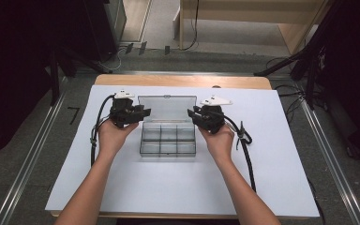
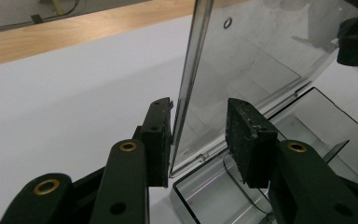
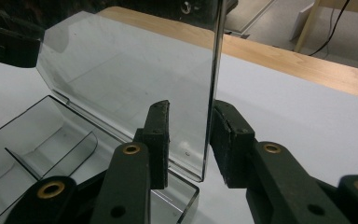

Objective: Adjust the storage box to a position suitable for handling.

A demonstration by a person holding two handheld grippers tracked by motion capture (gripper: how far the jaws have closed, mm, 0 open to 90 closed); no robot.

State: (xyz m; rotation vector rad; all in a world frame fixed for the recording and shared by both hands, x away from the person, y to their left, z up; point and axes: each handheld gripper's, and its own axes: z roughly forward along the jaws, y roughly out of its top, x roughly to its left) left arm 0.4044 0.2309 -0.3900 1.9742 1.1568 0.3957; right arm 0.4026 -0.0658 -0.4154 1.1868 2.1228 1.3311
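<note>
Both pairs of my jaws stand apart, each straddling a side edge of the upright clear lid (image 1: pixel 167 108) without clamping it. In the left gripper view the lid's edge rises through the middle of the frame: my left-hand pad (image 2: pixel 157 140) touches or nearly touches its outer face, while the other pad sits off the glassy inner side with a clear gap. In the right gripper view the edge stands between the pads, close to the right one; whether it touches I cannot tell.

Nearest in the high view, my forearms come up from the bottom of the frame and converge on the box. My left hand (image 1: pixel 112 136) and right hand (image 1: pixel 219 139) are turned inward, so the left gripper (image 1: pixel 140 113) and right gripper (image 1: pixel 193 115) point at each other across the lid, level with its lower half.

The compartment box (image 1: pixel 168 139) sits at the centre of the white sheet (image 1: pixel 168 187), its divided tray open toward me, the lid standing at its far side, the wooden table edge (image 1: pixel 183 80) beyond.

As I judge it, the risk is uneven closing: if one side bites first, the light box could twist or skate on the smooth sheet. Thin plastic may also slip from the pads and let the lid flop, or squeezing near the hinge could strain it.
</note>
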